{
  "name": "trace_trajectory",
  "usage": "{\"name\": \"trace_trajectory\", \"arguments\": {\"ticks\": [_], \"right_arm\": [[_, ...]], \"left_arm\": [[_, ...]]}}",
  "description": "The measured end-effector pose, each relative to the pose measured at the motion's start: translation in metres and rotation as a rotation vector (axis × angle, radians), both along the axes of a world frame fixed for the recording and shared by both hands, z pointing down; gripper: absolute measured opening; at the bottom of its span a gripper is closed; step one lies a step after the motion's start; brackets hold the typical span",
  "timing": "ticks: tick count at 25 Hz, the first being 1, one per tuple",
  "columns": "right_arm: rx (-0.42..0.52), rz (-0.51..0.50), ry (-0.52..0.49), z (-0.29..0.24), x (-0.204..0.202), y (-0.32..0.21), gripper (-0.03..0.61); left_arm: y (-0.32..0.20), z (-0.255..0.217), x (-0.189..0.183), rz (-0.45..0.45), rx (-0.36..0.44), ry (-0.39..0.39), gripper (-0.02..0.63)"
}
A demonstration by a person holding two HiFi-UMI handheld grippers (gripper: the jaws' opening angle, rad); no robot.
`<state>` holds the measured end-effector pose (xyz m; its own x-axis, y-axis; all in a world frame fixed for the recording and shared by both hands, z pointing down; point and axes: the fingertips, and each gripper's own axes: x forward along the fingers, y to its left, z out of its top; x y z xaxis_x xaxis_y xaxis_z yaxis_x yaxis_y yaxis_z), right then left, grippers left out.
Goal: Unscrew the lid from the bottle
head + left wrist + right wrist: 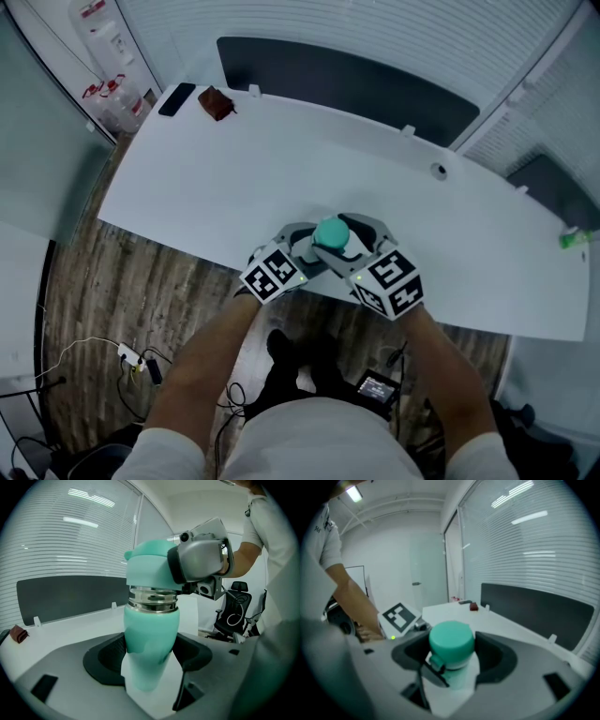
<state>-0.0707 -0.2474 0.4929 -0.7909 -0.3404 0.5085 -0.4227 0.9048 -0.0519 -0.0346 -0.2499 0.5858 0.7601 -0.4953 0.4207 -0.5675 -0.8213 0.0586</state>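
Bottle, teal, upright, body clamped in left tongs at near edge of white tabletop; right tongs closed round its lid. Far corner: brown object, black phone.

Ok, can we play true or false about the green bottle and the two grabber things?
1. The left gripper is clamped on the bottle. True.
2. The lid is red. False: it is mint green, like the bottle.
3. The right gripper is shut on the lid. True.
4. The bottle lies on its side. False: it is upright between the two grippers.
5. The table has nothing on it. False: a brown thing and a dark flat thing lie at its far left corner.
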Motion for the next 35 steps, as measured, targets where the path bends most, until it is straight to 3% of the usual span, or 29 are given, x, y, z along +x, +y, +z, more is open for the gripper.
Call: {"name": "trace_trajectory", "arguments": {"ticks": [13, 35], "right_arm": [[0.008, 0.033, -0.015, -0.008, 0.005, -0.001, 0.311], [0.023, 0.083, -0.051, -0.027, 0.008, 0.0, 0.311]], "left_arm": [[0.001, -0.004, -0.004, -0.023, 0.03, -0.043, 0.33], [0.014, -0.037, -0.04, -0.115, 0.066, -0.02, 0.341]]}}
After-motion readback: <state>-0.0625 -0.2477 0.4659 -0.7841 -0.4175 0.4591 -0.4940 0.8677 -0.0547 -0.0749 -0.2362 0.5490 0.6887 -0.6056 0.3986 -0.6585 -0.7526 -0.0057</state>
